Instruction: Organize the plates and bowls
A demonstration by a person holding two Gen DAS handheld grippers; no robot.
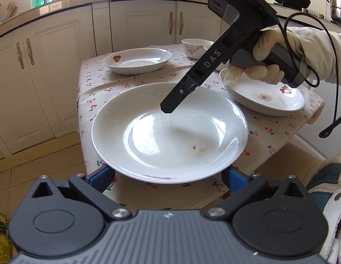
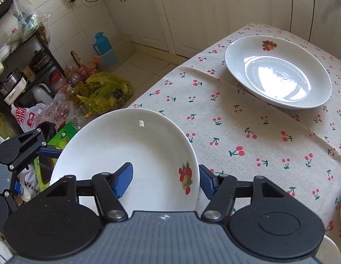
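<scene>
Right claw (image 2: pixel 163 181) apart, straddling near plate (image 2: pixel 126 154) rim; left claw (image 1: pixel 168 176) apart under its opposite edge. Seat rim deep, clamp evenly before lifting toward far plate (image 2: pixel 278 72).

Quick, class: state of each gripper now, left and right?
Left gripper: open, jaws on either side of the near plate, not clamping it.
Right gripper: open, one finger over the same plate's rim, one outside.

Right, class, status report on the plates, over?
Left tongs open beside near plate. Right tongs open, astride its rim. Nothing blocking.
</scene>
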